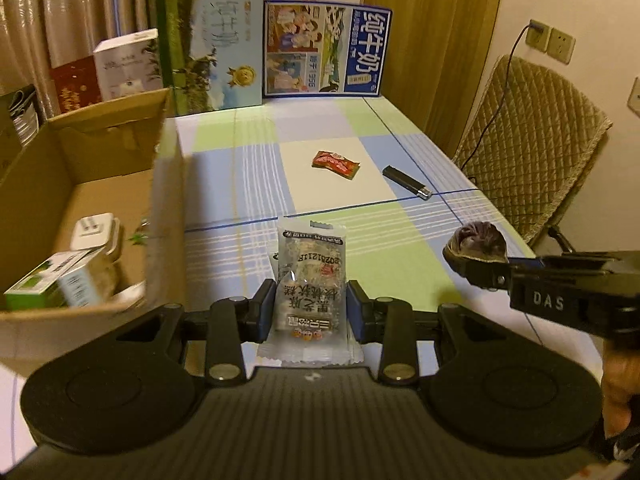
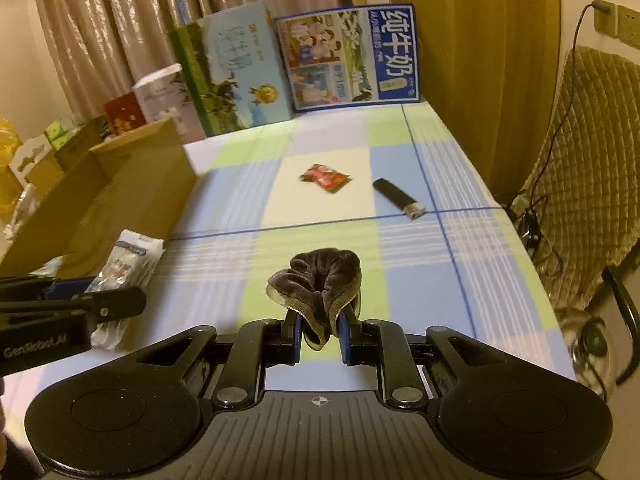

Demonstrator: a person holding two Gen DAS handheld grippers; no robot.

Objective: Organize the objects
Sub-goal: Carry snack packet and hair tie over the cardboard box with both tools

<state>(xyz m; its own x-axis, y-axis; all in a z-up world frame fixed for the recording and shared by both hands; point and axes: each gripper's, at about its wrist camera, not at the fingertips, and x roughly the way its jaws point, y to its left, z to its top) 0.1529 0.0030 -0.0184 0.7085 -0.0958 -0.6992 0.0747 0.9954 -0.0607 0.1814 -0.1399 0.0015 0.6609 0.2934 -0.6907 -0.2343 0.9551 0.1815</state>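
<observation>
- We face a table (image 1: pixel 400 240) under a checked cloth of blue, green and white squares; curtains hang behind it and a wall with sockets stands to the right.
- One quilted chair (image 1: pixel 532 160) sits at the table's right edge, a cable running down past it from a socket.
- One open cardboard box (image 1: pixel 92 184) stands at the left of the table. Inside we count a white case (image 1: pixel 94 234) and a green-and-white carton (image 1: pixel 52 284); whatever else is in there we cannot make out.
- Two large milk cartons stand upright against the far edge: a pale blue one (image 1: pixel 216 48) and a darker blue one (image 1: pixel 326 52) just beside it. Left of them, one white box (image 1: pixel 128 64) and one red box (image 1: pixel 74 84).
- Our left gripper (image 1: pixel 310 310) pinches one clear snack packet (image 1: pixel 310 280) between its fingers, packet upright, lifted near the box's right wall.
- Our right gripper (image 2: pixel 318 328) is clamped on one dark velvet scrunchie (image 2: pixel 320 280), which bulges above the fingers, over the table's near half.
- Loose on the cloth farther back: one black lighter (image 1: pixel 406 182) with a metal end, lying diagonally, and one red sweet wrapper (image 1: pixel 335 164) on a white square, near each other but apart.
- Nothing lies between the grippers and those two; the box wall rises just beside the left gripper.
</observation>
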